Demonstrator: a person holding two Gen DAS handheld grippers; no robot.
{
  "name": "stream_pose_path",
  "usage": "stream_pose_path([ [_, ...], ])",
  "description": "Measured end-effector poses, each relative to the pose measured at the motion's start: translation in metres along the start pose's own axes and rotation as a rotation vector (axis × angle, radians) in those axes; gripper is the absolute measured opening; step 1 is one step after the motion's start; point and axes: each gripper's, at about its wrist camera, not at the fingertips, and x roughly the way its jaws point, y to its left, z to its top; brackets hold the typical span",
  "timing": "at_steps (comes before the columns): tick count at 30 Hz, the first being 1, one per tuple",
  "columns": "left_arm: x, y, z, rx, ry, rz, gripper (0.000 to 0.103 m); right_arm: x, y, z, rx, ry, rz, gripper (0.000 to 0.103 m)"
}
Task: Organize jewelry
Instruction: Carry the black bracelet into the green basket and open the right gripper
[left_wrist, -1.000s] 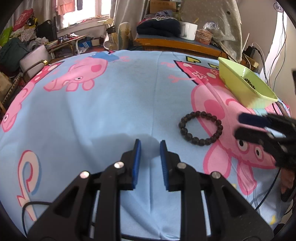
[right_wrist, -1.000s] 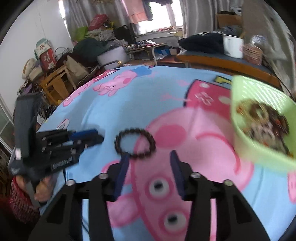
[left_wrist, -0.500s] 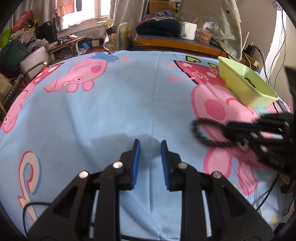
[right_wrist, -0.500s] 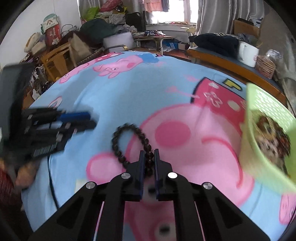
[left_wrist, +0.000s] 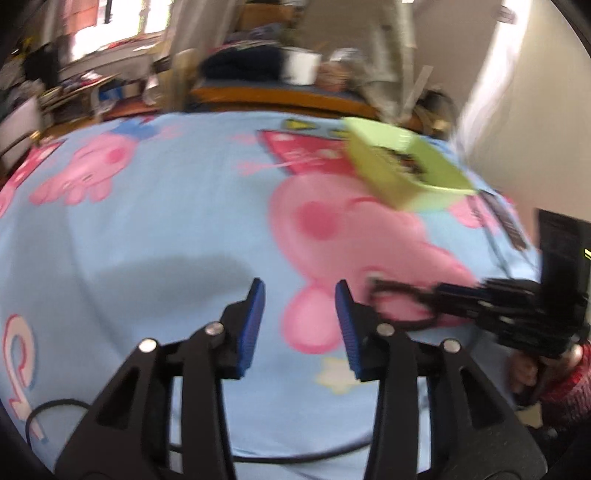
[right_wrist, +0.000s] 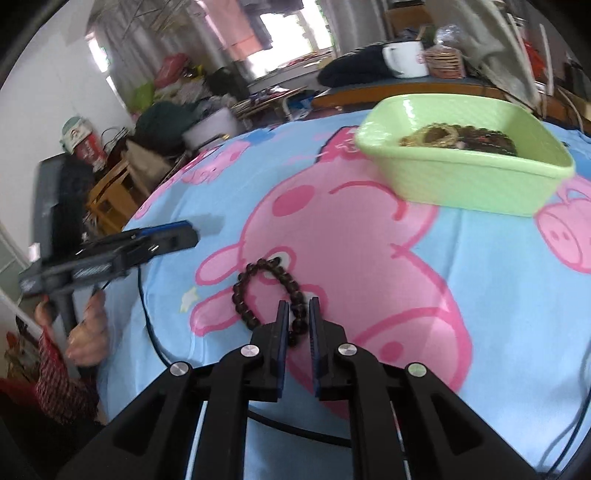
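A dark beaded bracelet (right_wrist: 258, 291) hangs from my right gripper (right_wrist: 297, 319), which is shut on its near beads and holds it just above the blue Peppa Pig cloth. It also shows blurred in the left wrist view (left_wrist: 399, 295), pinched by the right gripper (left_wrist: 439, 291) at the right. A light green tray (right_wrist: 461, 177) with several bracelets inside sits beyond, to the right; it also shows in the left wrist view (left_wrist: 391, 181). My left gripper (left_wrist: 299, 325) is open and empty over the cloth, seen at the left in the right wrist view (right_wrist: 184, 236).
The cloth (right_wrist: 498, 295) covers the whole table. Behind it is a wooden bench (right_wrist: 406, 85) with a white mug (right_wrist: 404, 59) and a basket (right_wrist: 443, 61). Cluttered furniture stands at the left (right_wrist: 110, 192). A black cable (right_wrist: 147, 314) runs by the near edge.
My right gripper has lifted the bracelet and swung toward the green tray. My left gripper has opened wider and shifted right; its view is motion-blurred.
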Motion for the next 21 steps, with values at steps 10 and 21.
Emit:
stream_pose_path([
  [10, 0.041, -0.053, -0.002, 0.156, 0.120, 0.043, 0.040, -0.006, 0.014, -0.003, -0.071, -0.003, -0.069, 0.000],
  [21, 0.045, -0.066, -0.007, 0.209, 0.127, 0.028, 0.008, 0.012, 0.016, 0.001, -0.131, 0.035, -0.021, 0.000],
])
